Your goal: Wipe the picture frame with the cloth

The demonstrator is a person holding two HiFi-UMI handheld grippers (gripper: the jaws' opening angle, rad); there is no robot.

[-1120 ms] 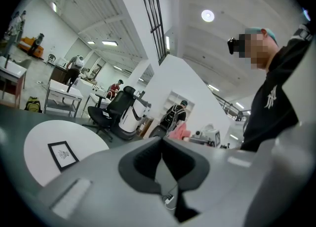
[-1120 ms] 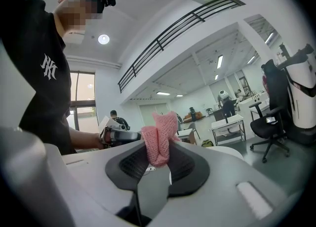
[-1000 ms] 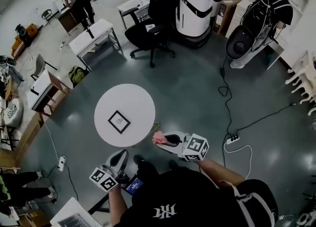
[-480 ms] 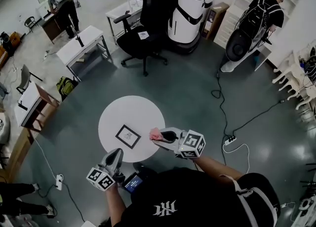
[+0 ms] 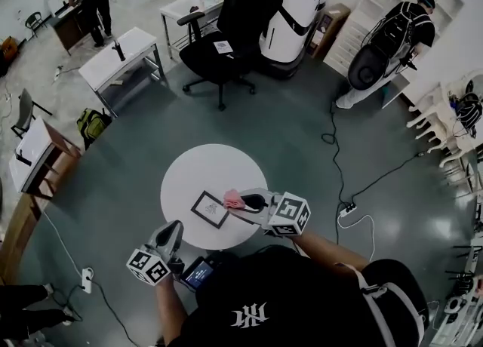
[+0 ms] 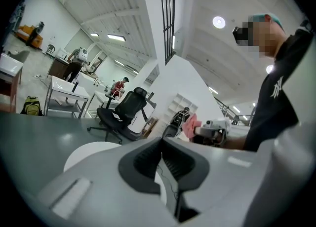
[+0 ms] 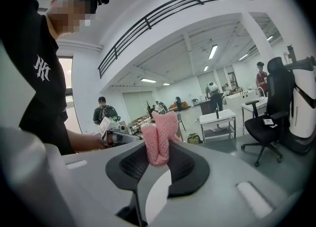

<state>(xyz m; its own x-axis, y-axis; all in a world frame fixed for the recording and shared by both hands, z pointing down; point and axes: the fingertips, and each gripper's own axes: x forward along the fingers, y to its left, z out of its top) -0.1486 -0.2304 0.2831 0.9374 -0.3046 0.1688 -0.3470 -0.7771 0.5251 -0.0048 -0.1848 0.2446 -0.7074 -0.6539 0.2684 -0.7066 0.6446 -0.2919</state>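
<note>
A small black picture frame (image 5: pixel 210 209) lies flat on the round white table (image 5: pixel 198 172). My right gripper (image 5: pixel 243 204) is shut on a pink mesh cloth (image 5: pixel 233 200) and holds it just right of the frame, over the table. In the right gripper view the cloth (image 7: pixel 159 139) sticks up from between the jaws. My left gripper (image 5: pixel 175 231) hangs at the table's near edge, below and left of the frame; in the left gripper view its jaws (image 6: pixel 162 158) are pressed together with nothing between them.
A black office chair (image 5: pixel 223 40) and a large white machine (image 5: pixel 298 6) stand beyond the table. Desks (image 5: pixel 121 55) line the left side. A power strip and cables (image 5: pixel 349 208) lie on the floor at right. People stand at the back left and back right (image 5: pixel 392 32).
The right gripper with the cloth has moved from beside the table's right edge to over the table, next to the frame. The left gripper has stayed at the near edge.
</note>
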